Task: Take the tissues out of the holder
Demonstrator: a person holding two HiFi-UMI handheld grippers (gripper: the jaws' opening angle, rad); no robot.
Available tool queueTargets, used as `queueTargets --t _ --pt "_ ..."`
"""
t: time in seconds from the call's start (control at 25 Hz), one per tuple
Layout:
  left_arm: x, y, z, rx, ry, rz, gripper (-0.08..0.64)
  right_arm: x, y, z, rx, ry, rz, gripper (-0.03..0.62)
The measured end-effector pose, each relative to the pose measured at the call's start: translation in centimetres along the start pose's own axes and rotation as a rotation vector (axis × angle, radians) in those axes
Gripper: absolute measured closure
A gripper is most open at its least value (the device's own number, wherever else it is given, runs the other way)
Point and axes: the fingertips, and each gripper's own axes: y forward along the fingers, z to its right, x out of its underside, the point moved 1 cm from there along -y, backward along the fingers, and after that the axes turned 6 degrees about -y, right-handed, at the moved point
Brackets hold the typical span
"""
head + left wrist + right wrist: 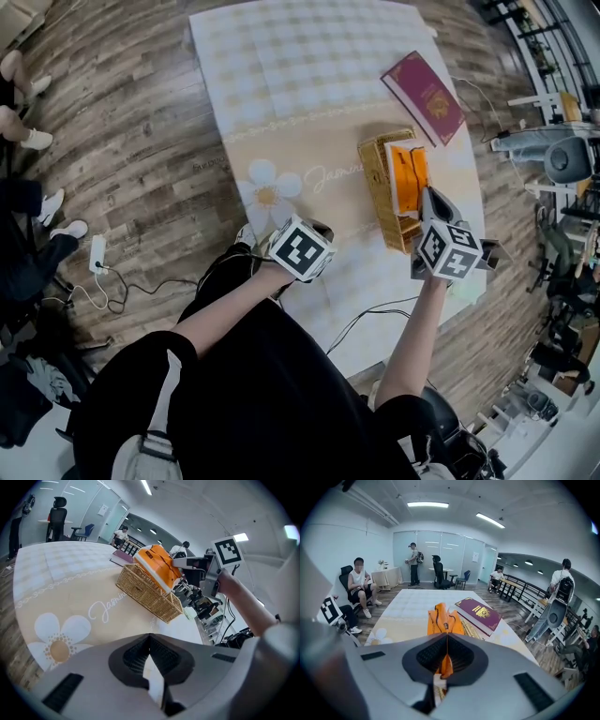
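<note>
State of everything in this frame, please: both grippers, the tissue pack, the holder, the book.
left gripper: jaws shut, empty, above the table.
right gripper: jaws shut on the orange tissue pack.
orange tissue pack: sticking up from the wicker holder, partly inside.
wicker holder: standing on the table, top open.
red book: closed, lying flat on the table.

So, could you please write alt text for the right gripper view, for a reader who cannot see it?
The right gripper is shut on an orange tissue pack that sticks up out of a wicker holder on a cloth-covered table. A maroon book lies just right of the holder.
</note>
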Motion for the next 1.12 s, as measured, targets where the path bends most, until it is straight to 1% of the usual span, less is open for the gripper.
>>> queueTargets --t 0.16,0.4,0.64,0.8,1.12 --pt "0.8 -0.5 0.6 -0.001 0.006 -0.002 0.560 0.3 -1.0 -1.2 -0.014 -0.007 0.008 0.577" --pt "1.8 -1.3 1.5 -0.004 0.026 0.019 0.560 1.0 -2.4 -3.3 -0.039 -0.015 0.013 0.577" --pt "3.6 -2.5 2.4 -0.018 0.024 0.009 0.560 2.5 -3.6 -5.7 -0.073 -0.021 0.008 0.577" --pt "4.3 -2.7 2.5 -0.014 0.036 0.040 0.560 3.5 -3.9 -7.5 -0.097 -0.023 0.004 0.577" --pt "7.0 -4.6 3.6 -0.050 0.011 0.030 0.560 6.2 -5.9 -10.9 -0.139 -0.027 0.004 0.577"
